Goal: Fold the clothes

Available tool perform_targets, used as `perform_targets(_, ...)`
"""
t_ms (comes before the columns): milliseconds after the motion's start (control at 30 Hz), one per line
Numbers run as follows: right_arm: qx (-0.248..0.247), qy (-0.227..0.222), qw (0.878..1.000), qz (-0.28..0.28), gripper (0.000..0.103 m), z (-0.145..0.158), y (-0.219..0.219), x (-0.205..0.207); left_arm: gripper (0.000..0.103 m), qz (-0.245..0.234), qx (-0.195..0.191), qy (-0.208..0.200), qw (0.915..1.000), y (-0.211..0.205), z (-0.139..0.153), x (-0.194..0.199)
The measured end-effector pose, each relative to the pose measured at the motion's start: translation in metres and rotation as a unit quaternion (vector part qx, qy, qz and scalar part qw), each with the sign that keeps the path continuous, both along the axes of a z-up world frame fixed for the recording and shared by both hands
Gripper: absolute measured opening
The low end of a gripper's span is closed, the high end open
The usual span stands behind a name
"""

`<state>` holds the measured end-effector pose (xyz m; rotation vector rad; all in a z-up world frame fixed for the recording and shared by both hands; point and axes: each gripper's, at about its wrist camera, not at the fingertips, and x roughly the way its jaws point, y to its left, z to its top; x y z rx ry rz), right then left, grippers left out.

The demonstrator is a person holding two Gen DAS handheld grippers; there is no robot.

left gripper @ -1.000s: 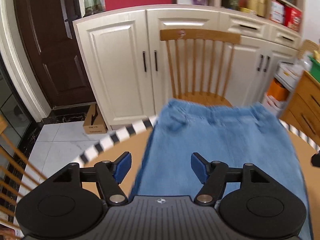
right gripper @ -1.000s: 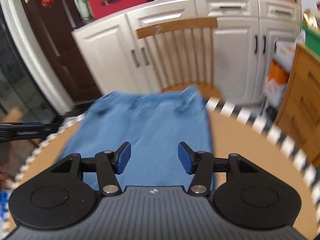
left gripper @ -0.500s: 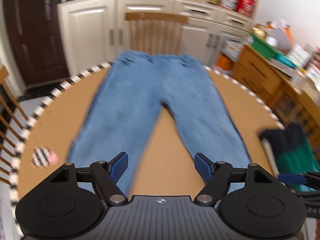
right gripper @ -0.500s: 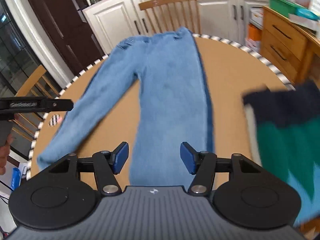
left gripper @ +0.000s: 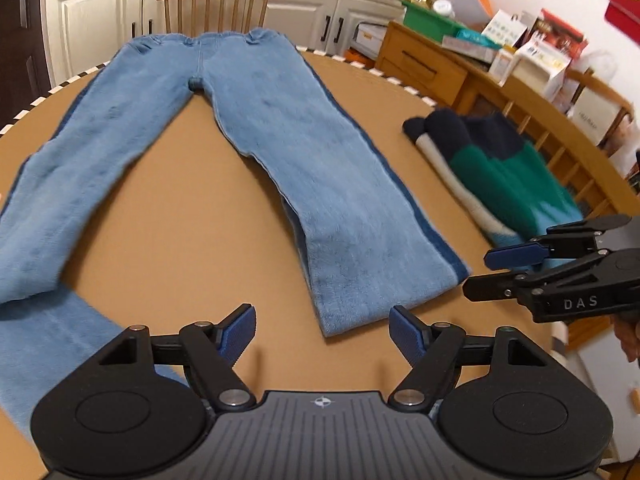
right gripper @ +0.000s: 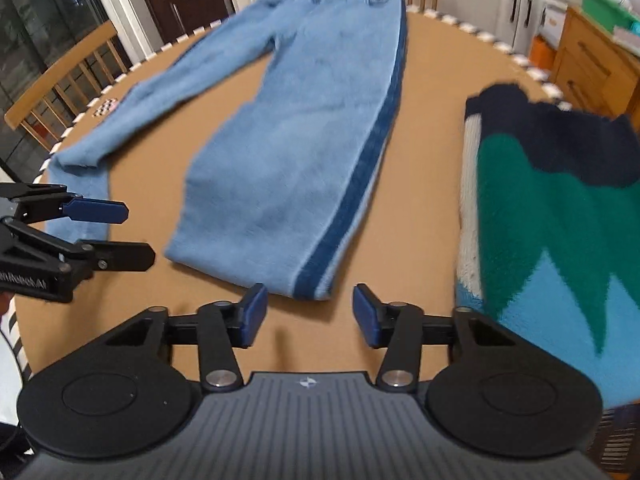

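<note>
Light blue trousers (left gripper: 280,128) with a dark side stripe lie flat on the round brown table (left gripper: 172,240), waist at the far edge, legs spread toward me. In the right wrist view the trousers (right gripper: 304,136) fill the middle of the table. My left gripper (left gripper: 322,330) hovers open just short of the right leg's hem, holding nothing. Also open and holding nothing, my right gripper (right gripper: 306,312) hangs right at that same hem's striped corner. Each gripper shows in the other's view: the right gripper (left gripper: 480,276) at the right, the left gripper (right gripper: 136,234) at the left.
A folded navy, green and light blue sweater (right gripper: 560,208) lies on the table's right side. A wooden chair (left gripper: 218,4) stands behind the waist, another chair (right gripper: 60,92) at the left. White cabinets and a cluttered wooden sideboard (left gripper: 460,64) line the back.
Both grippers have pulled back from the waistband toward the near edge of the table. The whole trousers and the sweater have come into view. Both stayed open.
</note>
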<state>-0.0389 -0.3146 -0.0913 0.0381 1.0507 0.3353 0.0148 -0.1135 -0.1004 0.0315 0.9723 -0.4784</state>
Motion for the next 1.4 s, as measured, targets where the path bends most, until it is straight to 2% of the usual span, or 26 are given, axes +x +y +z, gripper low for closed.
perform_targets(100, 0.021, 0.01, 1.0, 0.017, 0.037, -0.01, -0.005, 0.006, 0.067, 0.002, -0.016, 0.027, 0.9995, -0.008, -0.015, 0.012)
perform_targets(167, 0.035, 0.017, 0.999, 0.028, 0.031, -0.017, -0.008, 0.01, 0.065, 0.006, -0.024, 0.02, 0.9995, -0.011, -0.019, 0.018)
perform_targets(233, 0.041, 0.013, 0.998, 0.047, 0.022, -0.016, -0.009, 0.01, 0.052, 0.005, -0.027, 0.019, 0.9994, -0.014, -0.02, 0.023)
perform_targets(333, 0.054, 0.011, 0.997, 0.06, 0.018, -0.005, -0.011, 0.013, 0.033, 0.023, -0.037, 0.036, 0.9984, -0.011, -0.015, 0.031)
perform_targets(367, 0.065, 0.012, 0.996, 0.055, 0.017, 0.0, -0.015, 0.016, 0.022, 0.029, -0.047, 0.04, 0.9977, -0.007, -0.011, 0.033)
perform_targets(400, 0.075, 0.013, 0.996, 0.05, 0.016, 0.006, -0.019, 0.018, 0.02, 0.035, -0.056, 0.045, 0.9968, -0.002, -0.008, 0.035)
perform_targets(500, 0.127, 0.01, 0.991, 0.036, 0.014, 0.024, -0.032, 0.025, 0.018, 0.05, -0.081, 0.052, 0.994, 0.009, 0.003, 0.04)
perform_targets(700, 0.222, 0.008, 0.975, 0.0, 0.013, 0.063, -0.051, 0.062, 0.018, 0.059, -0.111, 0.019, 0.9918, 0.022, 0.056, 0.059)
perform_targets(867, 0.288, 0.003, 0.956, -0.061, 0.01, 0.08, -0.064, 0.128, 0.018, 0.102, -0.124, 0.009, 0.9871, 0.023, 0.09, 0.125)
perform_targets(933, 0.268, 0.009, 0.96, -0.078, 0.009, 0.071, -0.056, 0.157, 0.018, 0.127, -0.111, 0.02, 0.9854, 0.018, 0.085, 0.158)
perform_targets(1067, 0.201, 0.029, 0.974, -0.101, 0.009, 0.041, -0.04, 0.195, 0.018, 0.157, -0.054, 0.039, 0.9853, 0.0, 0.051, 0.199)
perform_targets(1167, 0.171, 0.035, 0.979, -0.104, 0.01, 0.017, -0.034, 0.209, 0.018, 0.179, -0.053, 0.058, 0.9807, -0.006, 0.027, 0.216)
perform_targets(1233, 0.172, 0.042, 0.979, -0.105, 0.017, 0.007, -0.038, 0.21, 0.018, 0.188, -0.057, 0.071, 0.9781, -0.009, 0.012, 0.221)
perform_targets(1267, 0.173, 0.045, 0.978, -0.105, 0.018, 0.002, -0.04, 0.21, 0.018, 0.186, -0.052, 0.075, 0.9782, -0.01, 0.005, 0.221)
perform_targets(1300, 0.176, 0.043, 0.979, -0.094, 0.024, 0.005, -0.045, 0.204, 0.018, 0.185, -0.049, 0.076, 0.9786, -0.01, 0.001, 0.219)
perform_targets(1333, 0.178, 0.04, 0.98, -0.084, 0.036, 0.008, -0.05, 0.197, 0.019, 0.182, -0.053, 0.075, 0.979, -0.008, -0.001, 0.216)
perform_targets(1400, 0.16, 0.008, 0.987, -0.029, 0.049, 0.021, -0.057, 0.172, 0.027, 0.18, -0.079, 0.072, 0.9778, 0.004, 0.003, 0.21)
